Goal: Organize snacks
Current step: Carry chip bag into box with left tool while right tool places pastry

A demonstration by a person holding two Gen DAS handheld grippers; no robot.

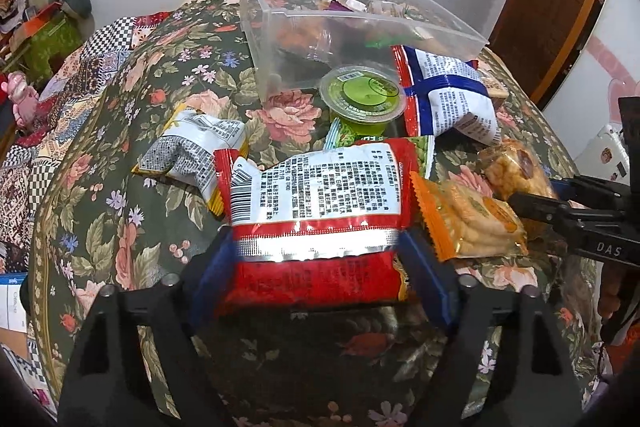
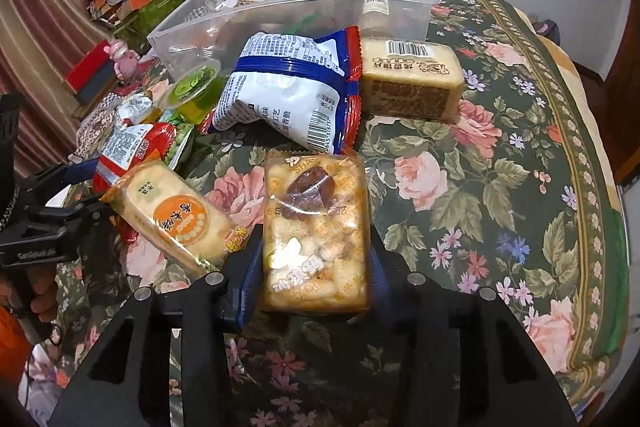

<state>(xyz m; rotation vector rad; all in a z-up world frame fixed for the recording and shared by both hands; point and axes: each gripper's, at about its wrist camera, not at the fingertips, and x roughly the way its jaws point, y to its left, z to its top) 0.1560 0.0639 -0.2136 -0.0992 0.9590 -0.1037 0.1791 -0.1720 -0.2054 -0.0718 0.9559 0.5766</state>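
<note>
A round table [image 2: 520,131] under a flowered cloth carries everything. At its far side stands a clear plastic bin [image 2: 280,7], already holding several wrapped snacks. Against the bin's near wall lies a white and blue bag [image 2: 288,87], with a tan wrapped cake [image 2: 412,79] just beside it on the right and a green jelly cup [image 2: 192,91] to its left.

The left gripper [image 1: 316,251] is spread about as wide as the red packet [image 1: 316,195] it has between its blue fingers [image 1: 212,267], both pads pressing the packet's near end; the packet lies tilted over other snacks. Behind it to the left lies a yellow and white packet [image 1: 192,151].

The right gripper [image 2: 312,267] has its fingers [image 2: 244,267] closed against the two long sides of a clear-wrapped puffed rice bar [image 2: 316,227], which is flat on the cloth.

Between the two grippers lies an orange cracker pack [image 2: 172,219], touching the red packet.
</note>
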